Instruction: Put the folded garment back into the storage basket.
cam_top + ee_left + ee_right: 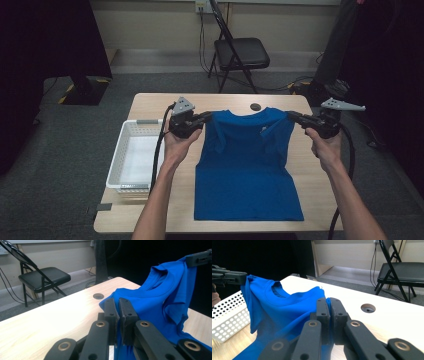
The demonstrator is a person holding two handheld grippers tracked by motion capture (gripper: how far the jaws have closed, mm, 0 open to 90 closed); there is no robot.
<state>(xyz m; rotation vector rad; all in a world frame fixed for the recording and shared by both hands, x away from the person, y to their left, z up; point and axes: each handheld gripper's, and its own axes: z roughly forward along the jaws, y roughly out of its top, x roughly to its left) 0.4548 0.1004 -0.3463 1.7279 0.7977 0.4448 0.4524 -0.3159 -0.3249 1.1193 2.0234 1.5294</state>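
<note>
I hold the shirt [247, 165] by its two shoulders, lifted off the surface [150, 107] at the far end while the hem lies flat near my edge. My left gripper [207, 117] has its fingers [111, 312] pressed together on the cloth at the left shoulder; in the left gripper view blue fabric comes out between them. My right gripper [295, 117] does the same at the right shoulder, its fingers [337, 312] pinched shut with the fabric caught in the gap.

The step in hand looks to me like a fold or a flattening of the top half. To do it well I should keep both hands level and equally far out, so that the collar [250, 114] stays taut between them and no slack gathers in the middle. The sleeves already hang folded inward, so I should move slowly enough that they don't swing loose. If I carry the shoulders toward the hem, both grippers must travel together, or the fold line will run crooked.

The shirt's long axis runs away from me, from the hem at the near edge to the collar at the far end, roughly square to the surface's front edge. The collar points away from me, toward the chair [240, 52]. The shirt lies in the middle of the surface, with the white basket [122, 150] just beside it on my left and a round hole [255, 106] in the surface just beyond the collar.
</note>
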